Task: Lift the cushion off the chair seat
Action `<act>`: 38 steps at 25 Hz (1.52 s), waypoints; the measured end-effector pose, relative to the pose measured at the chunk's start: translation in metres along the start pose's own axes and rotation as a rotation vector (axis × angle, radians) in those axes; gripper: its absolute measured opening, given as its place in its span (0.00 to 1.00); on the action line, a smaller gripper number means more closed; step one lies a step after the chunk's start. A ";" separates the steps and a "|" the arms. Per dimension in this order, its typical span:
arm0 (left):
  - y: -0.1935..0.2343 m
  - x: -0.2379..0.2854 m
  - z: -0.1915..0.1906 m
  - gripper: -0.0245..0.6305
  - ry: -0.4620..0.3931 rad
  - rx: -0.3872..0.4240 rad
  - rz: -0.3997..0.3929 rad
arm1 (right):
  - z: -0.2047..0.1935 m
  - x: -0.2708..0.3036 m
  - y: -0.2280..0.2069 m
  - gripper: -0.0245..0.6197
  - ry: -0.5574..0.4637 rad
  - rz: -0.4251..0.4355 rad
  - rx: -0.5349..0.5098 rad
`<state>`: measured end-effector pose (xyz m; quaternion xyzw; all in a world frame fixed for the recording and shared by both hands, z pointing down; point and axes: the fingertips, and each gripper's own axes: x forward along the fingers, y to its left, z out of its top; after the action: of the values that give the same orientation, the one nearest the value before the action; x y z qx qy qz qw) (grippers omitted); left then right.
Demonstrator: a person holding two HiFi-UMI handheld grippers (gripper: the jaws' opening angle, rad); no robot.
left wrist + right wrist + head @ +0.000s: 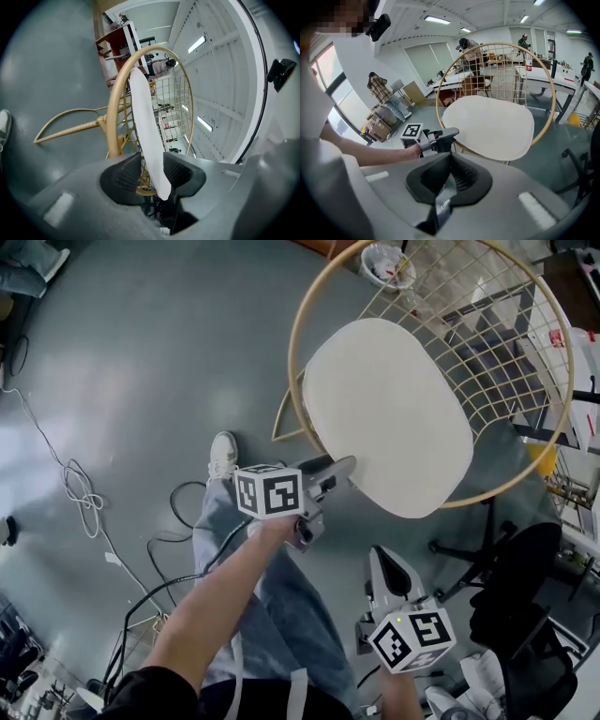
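A white oval cushion [384, 413] lies on the seat of a round gold wire chair [298, 324]. My left gripper [342, 468] reaches to the cushion's near left edge. In the left gripper view the cushion [145, 122] shows edge-on and runs between the jaws of the left gripper [151, 161], which stand open around it; a gap with the chair's rim [117, 93] shows beside one pad. My right gripper [382, 559] hangs lower, short of the chair. In the right gripper view the jaws of the right gripper [451, 157] are shut on nothing, pointing at the cushion [490, 124] and the left gripper [445, 136].
Cables [84, 493] trail over the grey floor at the left. My leg and a white shoe [223, 454] stand beside the chair. A black office chair [525, 596] is at the lower right, a bin [386, 263] behind the chair. Desks and people [471, 54] fill the room's far side.
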<state>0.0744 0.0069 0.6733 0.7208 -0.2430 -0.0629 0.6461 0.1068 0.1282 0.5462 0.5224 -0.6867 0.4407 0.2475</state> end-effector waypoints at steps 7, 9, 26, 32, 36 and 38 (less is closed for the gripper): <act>-0.005 0.003 -0.001 0.12 0.030 -0.066 -0.004 | -0.002 -0.002 0.006 0.04 0.004 -0.005 0.009; -0.015 0.003 0.001 0.10 0.045 -0.075 -0.033 | -0.001 -0.003 0.009 0.04 -0.002 -0.003 0.017; -0.122 0.000 0.036 0.08 0.018 -0.039 -0.170 | 0.044 -0.046 0.010 0.04 -0.189 -0.027 0.087; -0.158 -0.011 0.051 0.08 0.023 0.000 -0.138 | 0.072 -0.065 0.012 0.04 -0.279 -0.032 0.111; -0.174 -0.019 0.063 0.08 0.042 0.063 -0.113 | 0.097 -0.069 0.018 0.04 -0.351 -0.019 0.114; -0.189 -0.022 0.065 0.08 0.040 0.067 -0.137 | 0.107 -0.074 0.022 0.04 -0.375 -0.011 0.116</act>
<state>0.0791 -0.0335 0.4763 0.7582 -0.1821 -0.0846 0.6203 0.1236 0.0740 0.4275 0.6124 -0.6915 0.3731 0.0874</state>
